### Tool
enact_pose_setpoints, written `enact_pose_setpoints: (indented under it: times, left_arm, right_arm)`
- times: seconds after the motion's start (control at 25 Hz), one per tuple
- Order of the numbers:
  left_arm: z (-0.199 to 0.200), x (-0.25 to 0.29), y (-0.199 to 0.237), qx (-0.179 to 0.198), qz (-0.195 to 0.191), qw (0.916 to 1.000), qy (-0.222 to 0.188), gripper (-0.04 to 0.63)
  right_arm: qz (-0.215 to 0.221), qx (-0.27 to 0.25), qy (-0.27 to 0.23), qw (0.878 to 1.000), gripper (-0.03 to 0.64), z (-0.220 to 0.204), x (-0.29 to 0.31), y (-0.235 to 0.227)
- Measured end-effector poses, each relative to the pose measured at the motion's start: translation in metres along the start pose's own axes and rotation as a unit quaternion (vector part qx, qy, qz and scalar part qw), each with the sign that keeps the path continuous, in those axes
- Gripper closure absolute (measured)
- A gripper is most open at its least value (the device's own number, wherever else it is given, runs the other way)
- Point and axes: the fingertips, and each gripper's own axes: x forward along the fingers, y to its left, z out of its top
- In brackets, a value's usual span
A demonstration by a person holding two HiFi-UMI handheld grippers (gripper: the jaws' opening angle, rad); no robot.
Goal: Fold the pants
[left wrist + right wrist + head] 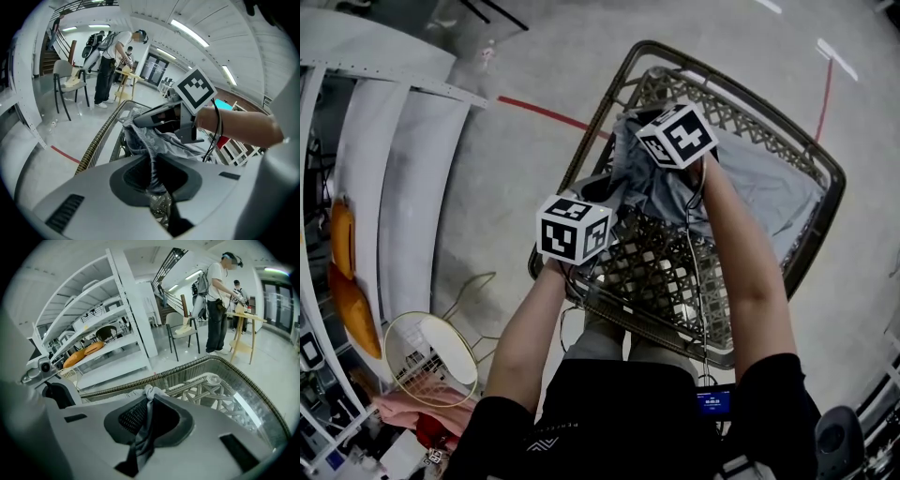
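Grey pants [750, 187] lie bunched on a wicker-rimmed glass-top table [609, 103]. My left gripper [152, 180] is shut on a fold of the pants [159, 140], and the cloth runs down between its jaws. My right gripper [143, 427] is shut on another bunch of the pants [149, 392], with a strip of grey cloth pinched between its jaws. In the head view both marker cubes hover over the table's near-left part, the left one [574, 228] near the rim and the right one [677, 136] farther in. The left gripper view shows the right gripper [140, 120] close ahead, over the same cloth.
White shelving [403, 169] with orange cushions [352, 309] stands to the left. A round wire basket [427, 356] sits on the floor beside my legs. A red tape line [548, 112] crosses the floor. People [218, 301] stand by a wooden stand and a chair [183, 329] farther off.
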Motion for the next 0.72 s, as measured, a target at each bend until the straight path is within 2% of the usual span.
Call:
enact_pose_setpoints:
  times: [0.36,0.72]
  left_arm:
    - [0.031,-0.013,-0.039,0.022,-0.042,0.9984,-0.032,0.545]
    - [0.046,0.005,-0.106,0.074,-0.109,0.9909,-0.029,0.545]
  right_arm:
    - [0.019,0.044,-0.075,0.996,0.569,0.012,-0.059,-0.007]
    - [-0.010,0.071,-0.104,0.992,0.569,-0.021,-0.131,-0.035]
